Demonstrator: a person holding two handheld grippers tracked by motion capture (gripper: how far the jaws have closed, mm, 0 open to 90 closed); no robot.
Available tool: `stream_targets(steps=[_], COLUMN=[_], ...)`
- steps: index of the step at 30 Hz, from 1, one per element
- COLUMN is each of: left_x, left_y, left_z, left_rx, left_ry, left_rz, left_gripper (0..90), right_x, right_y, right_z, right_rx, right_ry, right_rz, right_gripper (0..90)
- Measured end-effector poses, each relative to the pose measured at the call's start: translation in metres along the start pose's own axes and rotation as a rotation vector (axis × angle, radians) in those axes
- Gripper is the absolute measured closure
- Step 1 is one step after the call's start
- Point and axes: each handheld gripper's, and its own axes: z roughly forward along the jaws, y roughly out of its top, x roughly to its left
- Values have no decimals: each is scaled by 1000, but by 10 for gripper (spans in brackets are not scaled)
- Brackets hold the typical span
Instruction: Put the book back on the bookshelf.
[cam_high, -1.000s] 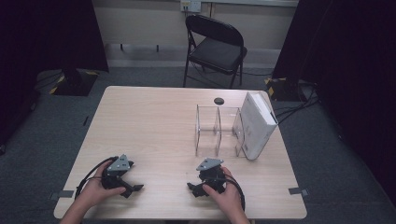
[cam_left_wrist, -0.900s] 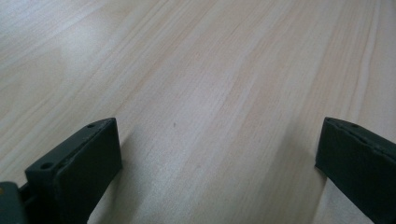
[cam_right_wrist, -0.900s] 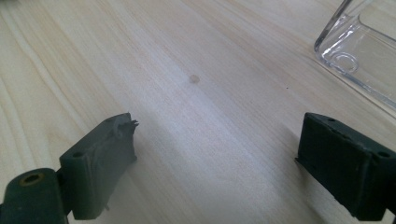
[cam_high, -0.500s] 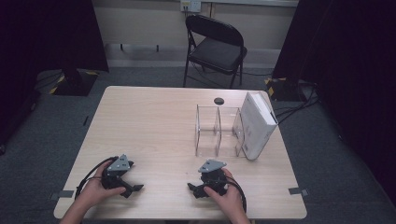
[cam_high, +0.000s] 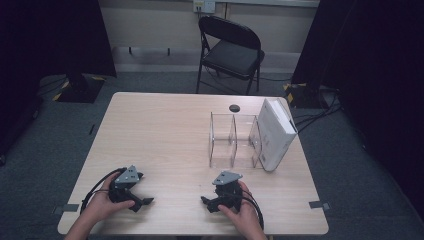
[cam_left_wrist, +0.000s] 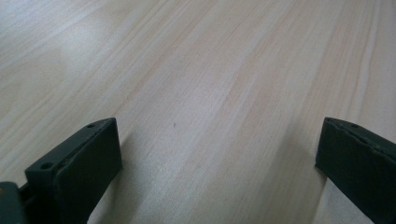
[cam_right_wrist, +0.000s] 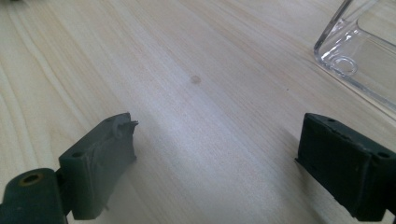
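Grippers, two, jaws apart: left gripper (cam_high: 131, 192), right gripper (cam_high: 220, 196).

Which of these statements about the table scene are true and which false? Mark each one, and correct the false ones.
1. The white binder leans against the clear divider rack. True.
2. The left gripper is shut. False: its jaws stand wide apart over bare wood.
3. The right gripper holds the rack. False: its jaws are open, holding nothing.
4. A folding chair stands beyond the table. True.
5. The binder lies flat. False: it stands, tilted.
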Motion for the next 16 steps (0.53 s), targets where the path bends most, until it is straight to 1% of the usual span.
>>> stream_targets(steps=[16], left_x=[0], left_y=[0], left_z=[0], left_rx=[6], left_ry=[2], left_rz=[3], left_gripper=[0], right_x=[0], right_y=[0], right_z=[0], right_rx=[-2], right_ry=[-1], right_rz=[2], right_gripper=[99])
